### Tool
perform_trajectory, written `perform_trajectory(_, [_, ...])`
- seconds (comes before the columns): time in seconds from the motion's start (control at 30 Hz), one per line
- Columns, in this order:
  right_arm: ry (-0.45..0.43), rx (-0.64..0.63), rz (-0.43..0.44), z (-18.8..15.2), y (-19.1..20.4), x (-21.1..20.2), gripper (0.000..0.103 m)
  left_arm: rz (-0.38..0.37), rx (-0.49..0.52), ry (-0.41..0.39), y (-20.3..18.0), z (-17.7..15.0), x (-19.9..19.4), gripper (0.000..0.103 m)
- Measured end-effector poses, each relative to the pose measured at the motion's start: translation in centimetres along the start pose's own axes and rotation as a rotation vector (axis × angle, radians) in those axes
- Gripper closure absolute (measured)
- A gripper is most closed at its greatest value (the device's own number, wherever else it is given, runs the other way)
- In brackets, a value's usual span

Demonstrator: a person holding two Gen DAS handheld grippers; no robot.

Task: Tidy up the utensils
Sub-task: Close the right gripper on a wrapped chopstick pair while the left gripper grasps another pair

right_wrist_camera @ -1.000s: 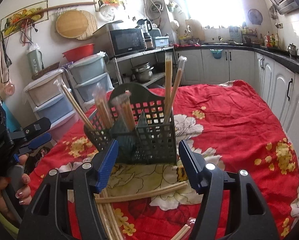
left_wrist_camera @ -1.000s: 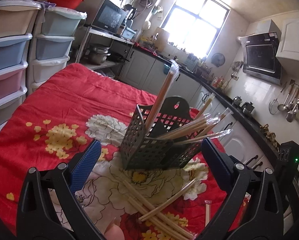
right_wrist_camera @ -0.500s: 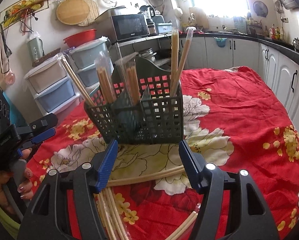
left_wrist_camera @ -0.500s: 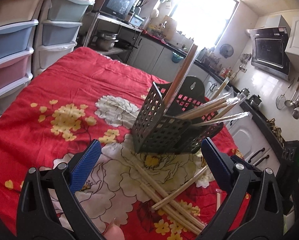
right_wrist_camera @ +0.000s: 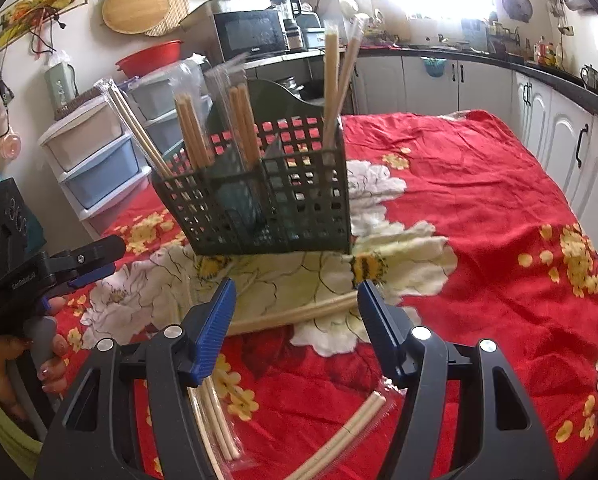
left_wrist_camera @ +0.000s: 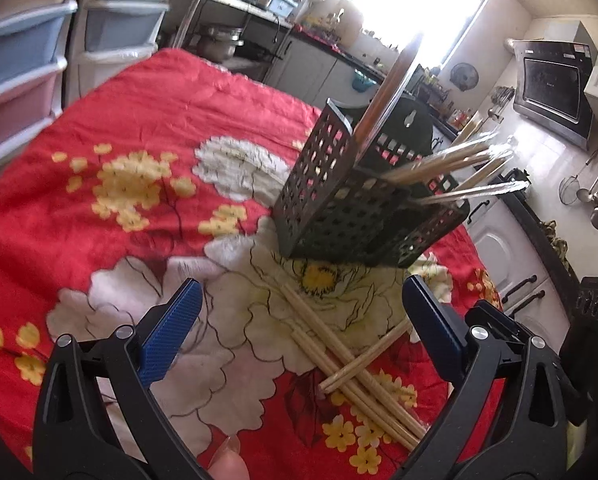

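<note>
**Chopsticks lying loose in front of the black basket**

The loose chopsticks [left_wrist_camera: 351,364] lie flat on the red flowered cloth [left_wrist_camera: 147,128] that covers the desk, just in front of the basket [left_wrist_camera: 363,216]. In the left wrist view most of them lie side by side, with their long sides running from near the basket down to the lower right. One pair lies across the others, so they make an X. In the right wrist view one pair [right_wrist_camera: 295,314] lies sideways between the two blue pads, and more pairs in clear wrappers [right_wrist_camera: 339,440] lie lower down.

The basket is dark, full of square holes, and split into parts. It stands upright on a big white flower. More chopsticks [right_wrist_camera: 241,120] stand in it. Some point straight up and some lean out to the side.

The left hand-held gripper [left_wrist_camera: 299,332] has its jaws wide apart with nothing in them. It is above the loose chopsticks. The right hand-held gripper [right_wrist_camera: 295,312] also has its jaws apart and holds nothing.

The lower ends of the loose chopsticks are hidden behind the black gripper frames. The basket looks blurry. The standing sticks' bottoms are hard to see through the holes. A hand [right_wrist_camera: 47,356] shows at the left edge.
</note>
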State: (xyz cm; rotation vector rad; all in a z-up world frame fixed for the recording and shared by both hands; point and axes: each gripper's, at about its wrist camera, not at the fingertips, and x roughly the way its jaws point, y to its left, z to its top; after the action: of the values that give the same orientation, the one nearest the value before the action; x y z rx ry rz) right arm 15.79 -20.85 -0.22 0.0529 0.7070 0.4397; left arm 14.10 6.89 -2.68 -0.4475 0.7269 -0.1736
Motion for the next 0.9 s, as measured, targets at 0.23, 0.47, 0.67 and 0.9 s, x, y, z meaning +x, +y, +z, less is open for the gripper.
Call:
perform_trajectory(0.23, [0.028,0.033,-0.024,-0.9,-1.2,-0.1,0.042,-0.046,-0.060,0.087,1.0,-1.0,1.4,0.031])
perform_trajectory(0.47, [0.056,0.043,-0.040,-2.0,-1.8,-0.3,0.040,-0.090,-0.110,0.168,1.5,-1.8,2.8,0.055])
perform_trajectory(0.67, [0.084,0.043,-0.061,-2.9,-2.2,-0.5,0.040,-0.087,-0.137,0.214,1.7,-2.3,3.9,0.068])
perform_trajectory(0.9, [0.155,0.066,-0.081,-4.2,-2.9,0.3,0.039,-0.078,-0.129,0.225,1.7,-2.4,4.5,0.071])
